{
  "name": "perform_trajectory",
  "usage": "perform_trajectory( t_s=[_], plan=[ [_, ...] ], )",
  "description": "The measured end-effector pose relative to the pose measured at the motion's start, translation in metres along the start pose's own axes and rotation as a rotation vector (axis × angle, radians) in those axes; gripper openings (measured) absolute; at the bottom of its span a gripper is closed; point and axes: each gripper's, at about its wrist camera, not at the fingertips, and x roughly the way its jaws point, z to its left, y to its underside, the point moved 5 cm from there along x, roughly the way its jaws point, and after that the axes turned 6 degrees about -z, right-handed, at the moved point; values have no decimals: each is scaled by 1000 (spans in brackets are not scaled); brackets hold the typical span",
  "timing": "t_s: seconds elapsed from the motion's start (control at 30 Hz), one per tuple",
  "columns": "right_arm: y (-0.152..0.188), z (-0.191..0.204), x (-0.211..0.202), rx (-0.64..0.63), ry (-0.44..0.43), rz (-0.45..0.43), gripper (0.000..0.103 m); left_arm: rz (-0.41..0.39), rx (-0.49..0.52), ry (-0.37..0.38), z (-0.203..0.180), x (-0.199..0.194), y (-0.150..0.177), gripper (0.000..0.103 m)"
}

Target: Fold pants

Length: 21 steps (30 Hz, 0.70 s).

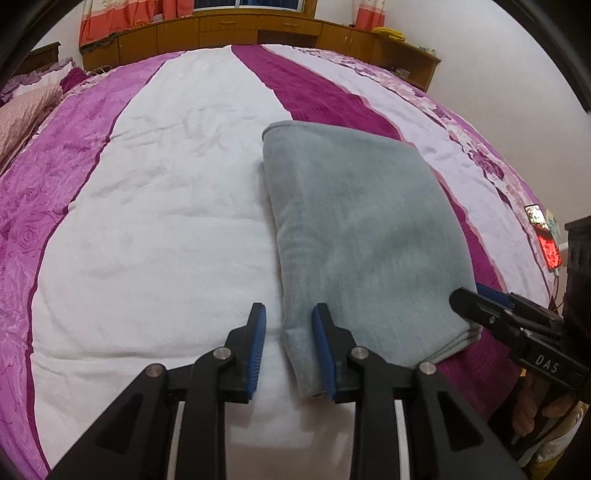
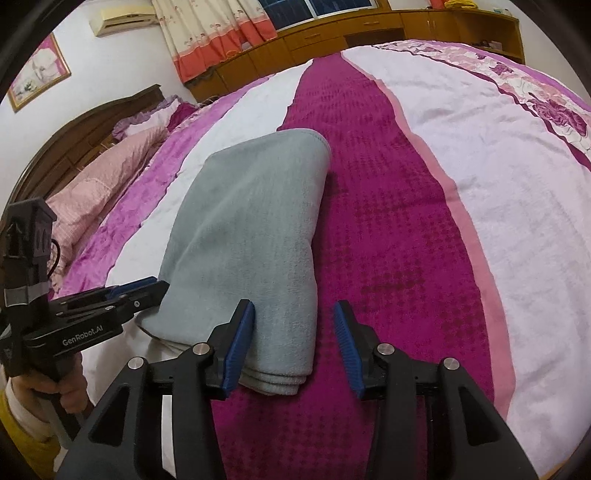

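Observation:
The grey pants point(image 1: 362, 236) lie folded into a thick rectangle on the bed, also seen in the right wrist view point(image 2: 251, 236). My left gripper point(image 1: 289, 325) is open, straddling the near left corner of the folded pants. My right gripper point(image 2: 295, 325) is open, straddling the near right corner, its left finger resting over the cloth. Each gripper shows in the other's view: the right one point(image 1: 476, 306) at the pants' right edge, the left one point(image 2: 144, 290) at their left edge.
The bed cover point(image 1: 147, 221) has white, pink and magenta stripes. Pillows point(image 2: 103, 177) and a dark headboard are to the left. A wooden cabinet point(image 1: 258, 29) and curtains stand beyond the bed. A phone point(image 1: 545, 236) lies at the bed's right edge.

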Motion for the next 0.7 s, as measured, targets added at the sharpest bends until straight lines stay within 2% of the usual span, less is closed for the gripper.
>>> perform_trajectory(
  t_s=[0.23, 0.33, 0.5, 0.57, 0.6, 0.63, 0.7],
  plan=[
    [0, 10, -22, -33, 27, -51, 38, -15, 15, -25, -4, -24, 4, 29],
    [8, 13, -36, -42, 42, -77, 47, -17, 21, -38, -5, -34, 11, 31],
    [22, 13, -50, -56, 88, -90, 56, -27, 10, -74, -4, -42, 29, 47],
    [25, 12, -54, -61, 119, -98, 68, -22, 8, -85, -5, -43, 37, 51],
    [27, 11, -56, -64, 139, -100, 79, -14, 6, -90, -6, -42, 42, 55],
    [26, 10, -56, -67, 153, -100, 86, -6, 6, -92, -7, -41, 46, 58],
    [29, 8, -58, -74, 188, -103, 87, 18, 3, -104, -11, -34, 56, 69]
  ],
)
